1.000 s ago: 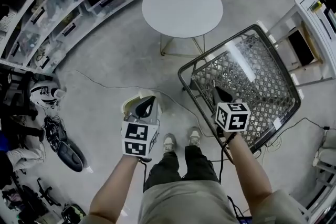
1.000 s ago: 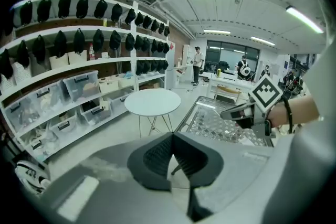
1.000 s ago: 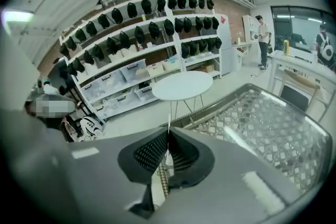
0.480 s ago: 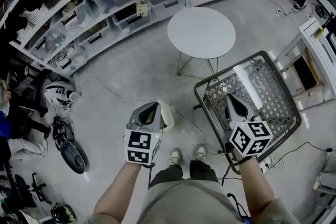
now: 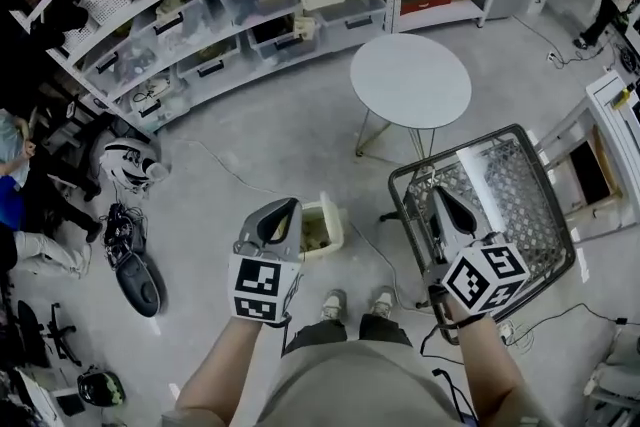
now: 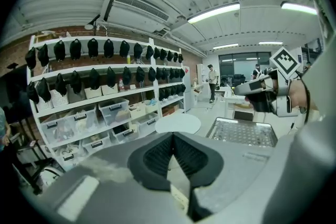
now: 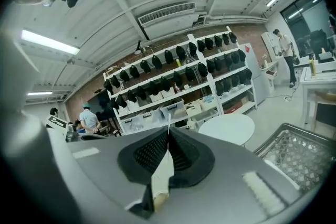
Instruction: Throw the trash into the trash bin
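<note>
**Two grippers hover above the floor, with the trash bin low between them.**
The right gripper (image 5: 440, 195) is clamped on a thin pale scrap (image 7: 161, 176) and hangs over the left side of a wire cart (image 5: 512, 181). The left gripper (image 5: 286, 209) has its tips together, and nothing shows between them. The cream trash bin (image 5: 322, 233) stands on the floor just beyond the left gripper, which partly hides it, and close beside the cart. A round table (image 5: 410, 80) and stocked shelves (image 5: 230, 5) lie farther off.

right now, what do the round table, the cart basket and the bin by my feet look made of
Round table: smooth matte white top, likely painted metal or laminate; thin metal legs. Cart basket: apparently bare steel; glinting mesh, rod rim. Bin: probably cream plastic, with thin smooth walls.
</note>
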Motion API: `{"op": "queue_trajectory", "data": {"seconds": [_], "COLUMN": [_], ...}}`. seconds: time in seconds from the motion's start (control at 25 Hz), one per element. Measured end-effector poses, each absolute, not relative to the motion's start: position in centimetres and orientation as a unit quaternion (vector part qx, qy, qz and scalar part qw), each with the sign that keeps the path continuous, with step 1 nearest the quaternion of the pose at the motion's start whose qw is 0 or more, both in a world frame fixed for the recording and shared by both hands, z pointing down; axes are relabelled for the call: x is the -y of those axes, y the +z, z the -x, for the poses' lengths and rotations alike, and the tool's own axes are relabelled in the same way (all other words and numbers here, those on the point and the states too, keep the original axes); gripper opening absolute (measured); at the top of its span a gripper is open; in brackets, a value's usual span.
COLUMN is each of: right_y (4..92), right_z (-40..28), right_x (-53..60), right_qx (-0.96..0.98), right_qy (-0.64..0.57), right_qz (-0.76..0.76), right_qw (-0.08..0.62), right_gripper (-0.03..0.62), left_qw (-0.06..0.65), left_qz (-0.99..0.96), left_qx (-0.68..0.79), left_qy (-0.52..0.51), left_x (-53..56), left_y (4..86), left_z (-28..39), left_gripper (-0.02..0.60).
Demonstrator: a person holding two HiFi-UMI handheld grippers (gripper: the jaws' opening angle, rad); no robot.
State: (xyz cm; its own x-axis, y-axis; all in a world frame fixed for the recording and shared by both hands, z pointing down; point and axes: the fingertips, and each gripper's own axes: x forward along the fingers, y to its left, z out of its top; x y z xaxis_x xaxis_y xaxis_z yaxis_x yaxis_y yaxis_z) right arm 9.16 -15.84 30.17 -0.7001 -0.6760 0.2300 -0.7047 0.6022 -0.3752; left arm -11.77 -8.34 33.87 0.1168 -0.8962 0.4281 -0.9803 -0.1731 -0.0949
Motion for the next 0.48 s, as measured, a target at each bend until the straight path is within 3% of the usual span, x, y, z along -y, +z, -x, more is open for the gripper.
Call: {"op": "queue_trajectory", "data": {"seconds": [0.48], "right_y": [32.7], "right_z": [4.2], "right_x": [14.6], "right_qx": [0.930], "right_qy": [0.230], "right_qz": [-0.278], "right_qw": [0.072], "right_gripper": [0.008], "left_qw": [0.137], "left_qz": [-0.688], "left_qx": [0.685], "left_qy": [0.197], "left_x": [6.4], "left_y": [37.2], "left_z": [19.9], "left_gripper": [0.002]}}
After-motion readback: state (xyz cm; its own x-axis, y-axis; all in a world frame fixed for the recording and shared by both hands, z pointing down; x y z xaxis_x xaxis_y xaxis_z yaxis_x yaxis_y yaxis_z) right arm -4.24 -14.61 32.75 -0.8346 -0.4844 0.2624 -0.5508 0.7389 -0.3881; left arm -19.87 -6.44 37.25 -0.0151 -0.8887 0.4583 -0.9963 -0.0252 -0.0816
